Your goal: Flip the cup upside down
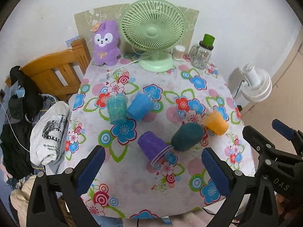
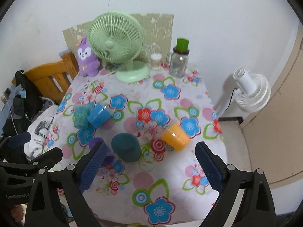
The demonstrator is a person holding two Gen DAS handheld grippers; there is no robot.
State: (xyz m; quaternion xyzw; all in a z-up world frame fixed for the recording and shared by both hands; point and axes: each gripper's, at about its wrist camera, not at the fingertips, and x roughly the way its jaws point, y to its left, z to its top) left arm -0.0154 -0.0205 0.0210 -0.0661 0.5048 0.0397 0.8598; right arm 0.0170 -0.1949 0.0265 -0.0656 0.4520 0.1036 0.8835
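Note:
Several plastic cups sit on the flowered tablecloth. The purple cup lies on its side, mouth toward me. The dark teal cup rests next to it and shows as upside down in the right wrist view. The orange cup lies tilted at the right, also in the right wrist view. A light teal cup and a blue cup lean together at the left. My left gripper is open, above the purple cup. My right gripper is open, near the dark teal cup.
A green desk fan, a purple plush toy, a cotton swab jar and a glass jar with green lid stand at the table's far edge. A wooden chair with clothes is left. A white fan stands right.

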